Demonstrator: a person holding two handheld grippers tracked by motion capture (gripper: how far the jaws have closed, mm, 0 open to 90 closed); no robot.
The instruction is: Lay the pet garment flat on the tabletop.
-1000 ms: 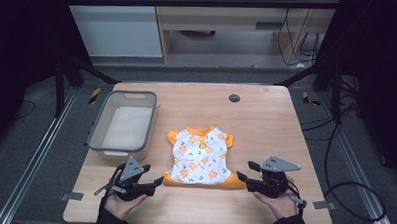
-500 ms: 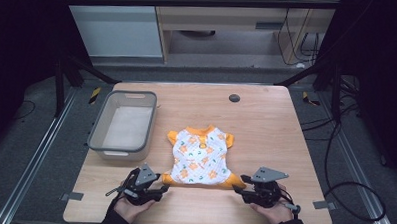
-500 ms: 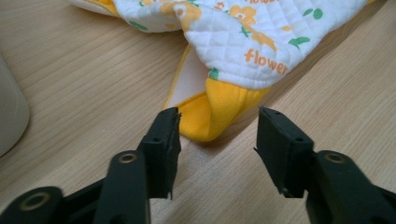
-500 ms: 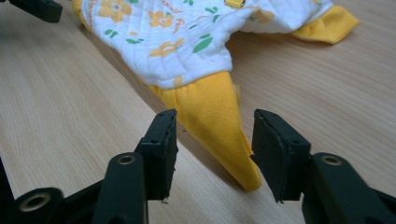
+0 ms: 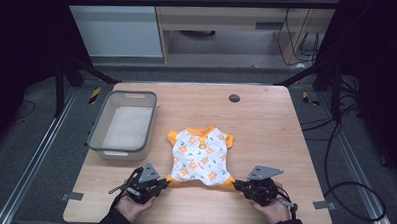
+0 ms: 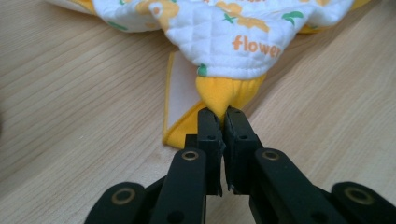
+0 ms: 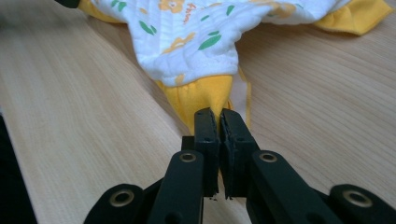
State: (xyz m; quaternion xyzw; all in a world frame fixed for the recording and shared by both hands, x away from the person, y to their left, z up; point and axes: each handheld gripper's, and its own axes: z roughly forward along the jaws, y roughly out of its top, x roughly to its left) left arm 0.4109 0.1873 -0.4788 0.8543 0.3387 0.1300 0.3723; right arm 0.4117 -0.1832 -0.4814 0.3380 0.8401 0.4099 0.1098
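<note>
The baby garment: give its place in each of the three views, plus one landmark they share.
High view: baby garment flat at table centre, right of the grey bin.
Left gripper view: fills the top, yellow cuff pinched in the jaws.
Right gripper view: across the top, other cuff pinched.
Shared landmark: wooden tabletop.

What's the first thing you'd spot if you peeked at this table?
The little white baby shirt with orange flowers, lying flat in the middle of the wooden table. The left claw and the right claw each pinch one of its yellow bottom corners. A grey bin sits to its left.
</note>
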